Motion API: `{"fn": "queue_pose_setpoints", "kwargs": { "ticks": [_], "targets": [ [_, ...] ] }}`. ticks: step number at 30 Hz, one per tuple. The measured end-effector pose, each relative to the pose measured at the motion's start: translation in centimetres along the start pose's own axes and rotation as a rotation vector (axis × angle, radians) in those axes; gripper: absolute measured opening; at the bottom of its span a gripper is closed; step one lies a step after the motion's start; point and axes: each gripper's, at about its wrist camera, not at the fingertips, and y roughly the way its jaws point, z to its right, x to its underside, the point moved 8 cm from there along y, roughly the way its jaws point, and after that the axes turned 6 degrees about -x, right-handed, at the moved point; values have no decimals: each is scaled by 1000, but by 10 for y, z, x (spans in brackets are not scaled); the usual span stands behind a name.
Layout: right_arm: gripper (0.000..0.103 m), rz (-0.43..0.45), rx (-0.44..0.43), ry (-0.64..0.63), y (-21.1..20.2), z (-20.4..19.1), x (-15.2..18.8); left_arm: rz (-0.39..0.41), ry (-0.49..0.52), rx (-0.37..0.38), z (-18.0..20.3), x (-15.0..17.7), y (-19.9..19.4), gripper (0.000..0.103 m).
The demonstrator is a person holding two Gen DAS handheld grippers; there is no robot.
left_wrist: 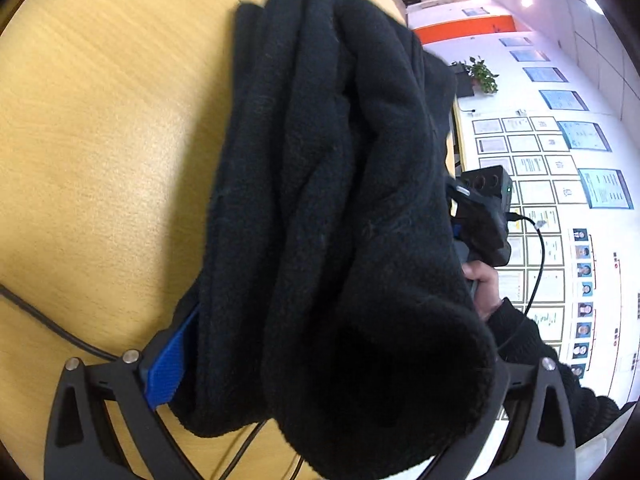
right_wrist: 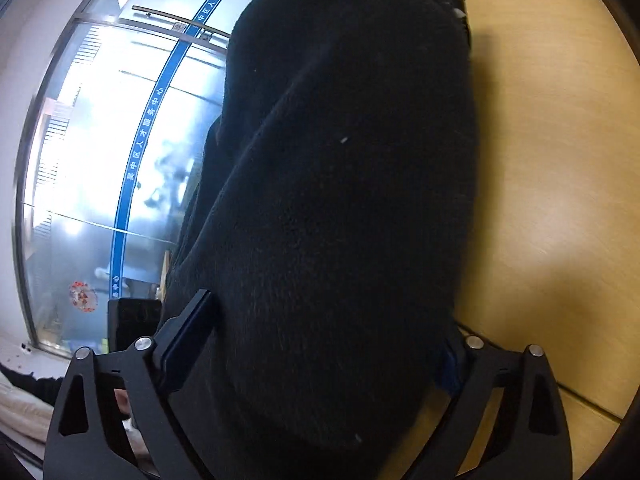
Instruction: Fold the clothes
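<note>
A black fleece garment, bunched into thick folds, fills the middle of the left wrist view and hangs over the yellow wooden table. My left gripper is shut on its near end; one blue pad shows, the other is hidden by cloth. In the right wrist view the same garment fills the middle. My right gripper is shut on it, with cloth bulging between the fingers. The right gripper body and the hand holding it show past the garment.
A black cable lies on the table at the lower left. A wall of framed notices and potted plants stand beyond the table. In the right wrist view a glass wall is at left and table at right.
</note>
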Motion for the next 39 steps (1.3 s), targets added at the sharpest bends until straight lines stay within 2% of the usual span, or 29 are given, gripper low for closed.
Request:
{"fn": "queue_pose_setpoints", "kwargs": {
  "ticks": [3, 6, 8, 11, 13, 14, 18, 21, 23, 25, 26, 28, 29, 30, 31, 34, 37, 39],
  "targets": [
    [46, 75, 58, -52, -3, -22, 5, -28, -27, 27, -6, 4, -6, 68],
    [41, 136, 108, -100, -4, -56, 10, -16, -29, 46, -13, 3, -26, 53],
    [40, 159, 155, -124, -2, -86, 11, 7, -18, 60, -15, -2, -48, 51],
    [40, 210, 186, -134, 5, -132, 0, 82, -9, 102, -19, -26, -101, 49],
    [39, 253, 172, -134, 16, -166, -18, 141, 7, 131, -22, -51, -150, 49],
    [39, 275, 161, -133, 22, -183, -27, 172, 29, 122, -25, -67, -177, 49],
    [40, 359, 84, -168, 73, -253, -92, 283, 117, 78, -45, -138, -266, 50],
    [41, 415, -2, -172, 124, -285, -149, 354, 167, 11, -81, -206, -315, 51],
    [41, 438, -42, -150, 172, -288, -186, 398, 182, -39, -111, -249, -333, 52],
    [42, 436, -46, -102, 221, -274, -215, 422, 170, -98, -152, -295, -336, 54],
    [43, 425, -29, -73, 252, -260, -229, 416, 161, -134, -175, -318, -330, 54],
    [43, 340, 56, 12, 317, -219, -249, 367, 113, -209, -227, -358, -308, 54],
    [46, 303, 103, 35, 340, -203, -253, 326, 77, -235, -247, -372, -291, 60],
    [46, 308, 112, 27, 348, -198, -257, 338, 68, -187, -254, -379, -288, 65],
    [46, 330, 102, 22, 348, -199, -264, 355, 61, -133, -259, -387, -287, 65],
    [47, 315, 127, -14, 358, -204, -280, 399, 91, -134, -256, -395, -287, 67],
    [48, 313, 137, 4, 358, -211, -288, 434, 70, -123, -256, -401, -283, 69],
    [60, 295, 157, 13, 354, -212, -291, 425, 76, -122, -258, -405, -282, 76]
  ]
}}
